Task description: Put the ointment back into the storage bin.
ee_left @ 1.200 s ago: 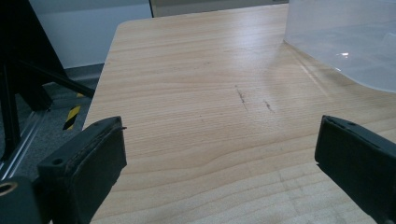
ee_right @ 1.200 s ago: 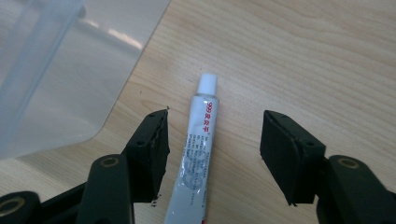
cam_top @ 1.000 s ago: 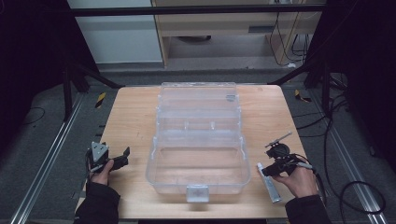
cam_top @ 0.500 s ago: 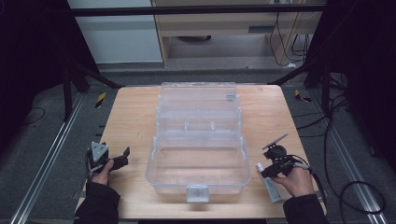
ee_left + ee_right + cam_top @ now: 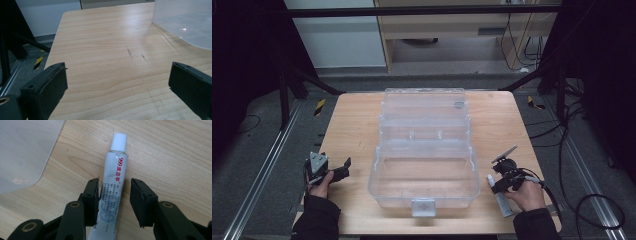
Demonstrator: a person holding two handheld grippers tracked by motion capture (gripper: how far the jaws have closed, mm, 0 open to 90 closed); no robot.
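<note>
Right gripper straddles the small white squeeze tube with red lettering and white screw cap, which lies flat on the pale wooden table just beside the open clear plastic storage box; the jaws have just been closing, one pad at the tube's side, the other with a gap left, so not yet clamped. Left gripper rests apart over bare wood, jaws wide. Risk as I judge it: the off-centre pads could nudge the tube sideways or roll it, and a hard pinch on the soft body could let it slip out.
</note>
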